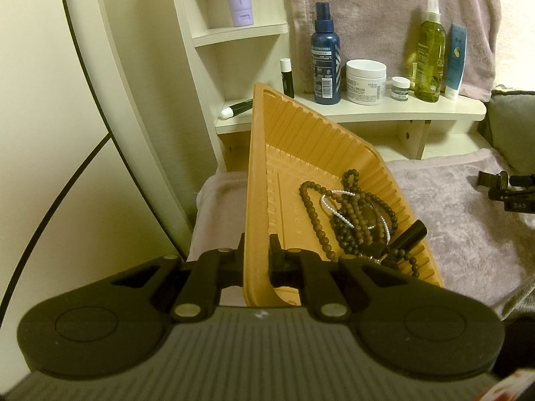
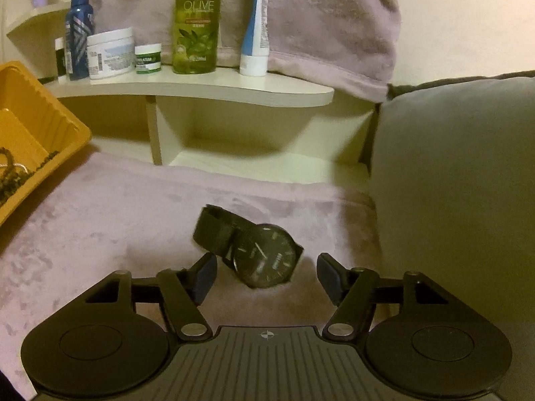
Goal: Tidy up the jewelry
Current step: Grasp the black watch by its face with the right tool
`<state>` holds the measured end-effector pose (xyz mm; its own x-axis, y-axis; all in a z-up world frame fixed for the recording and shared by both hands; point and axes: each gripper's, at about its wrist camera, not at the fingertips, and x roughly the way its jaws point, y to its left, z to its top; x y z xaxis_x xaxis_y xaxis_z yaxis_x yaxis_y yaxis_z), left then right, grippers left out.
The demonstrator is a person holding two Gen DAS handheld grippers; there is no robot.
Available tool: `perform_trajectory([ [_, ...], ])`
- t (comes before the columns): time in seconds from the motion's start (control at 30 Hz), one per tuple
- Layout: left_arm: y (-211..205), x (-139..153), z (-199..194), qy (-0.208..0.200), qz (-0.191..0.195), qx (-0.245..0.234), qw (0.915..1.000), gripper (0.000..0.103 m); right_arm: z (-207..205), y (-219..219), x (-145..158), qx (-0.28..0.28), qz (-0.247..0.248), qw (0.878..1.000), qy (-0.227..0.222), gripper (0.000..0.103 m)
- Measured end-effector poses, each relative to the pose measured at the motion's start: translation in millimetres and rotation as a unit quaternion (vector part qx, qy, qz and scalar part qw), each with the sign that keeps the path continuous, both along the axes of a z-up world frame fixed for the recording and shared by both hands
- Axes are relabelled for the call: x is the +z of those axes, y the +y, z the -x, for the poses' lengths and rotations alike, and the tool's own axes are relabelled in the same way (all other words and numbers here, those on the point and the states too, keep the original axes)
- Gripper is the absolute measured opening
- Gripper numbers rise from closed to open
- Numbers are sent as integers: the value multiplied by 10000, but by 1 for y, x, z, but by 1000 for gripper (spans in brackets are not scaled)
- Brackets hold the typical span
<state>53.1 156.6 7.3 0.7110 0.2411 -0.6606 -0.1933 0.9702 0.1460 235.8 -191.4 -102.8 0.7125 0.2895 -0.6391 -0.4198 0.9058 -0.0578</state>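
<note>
Orange tray (image 1: 267,153) is pinched at its rim by the left gripper (image 1: 257,250), beads (image 1: 347,214) piled inside; right gripper (image 2: 266,274) is spread wide around a black watch (image 2: 257,250).

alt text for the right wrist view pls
The open right gripper hovers over a black wristwatch lying on a pinkish plush cloth, its fingers apart on either side of the dial. An orange tray with beads sits at left; toiletry bottles line a shelf behind.
</note>
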Motion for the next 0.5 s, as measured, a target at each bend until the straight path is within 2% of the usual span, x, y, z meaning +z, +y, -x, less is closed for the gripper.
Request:
perform_trajectory([
  [0.17,0,0,-1,14,-11,8,10000,8,-3,6,-4,222,34,9997,-75,66],
  [0.3,0,0,-1,13,-15,10,10000,8,-6,4,-5,193,-53,9998,-40,66],
  [0.37,0,1,-1,13,-9,11,10000,8,-5,4,-4,179,-34,9998,-59,61],
  [0.4,-1,1,-1,13,-10,11,10000,8,-3,3,-4,174,-16,9998,-76,54],
  [0.5,-1,1,-1,14,-25,11,10000,8,2,4,-2,188,-28,9998,-110,54],
])
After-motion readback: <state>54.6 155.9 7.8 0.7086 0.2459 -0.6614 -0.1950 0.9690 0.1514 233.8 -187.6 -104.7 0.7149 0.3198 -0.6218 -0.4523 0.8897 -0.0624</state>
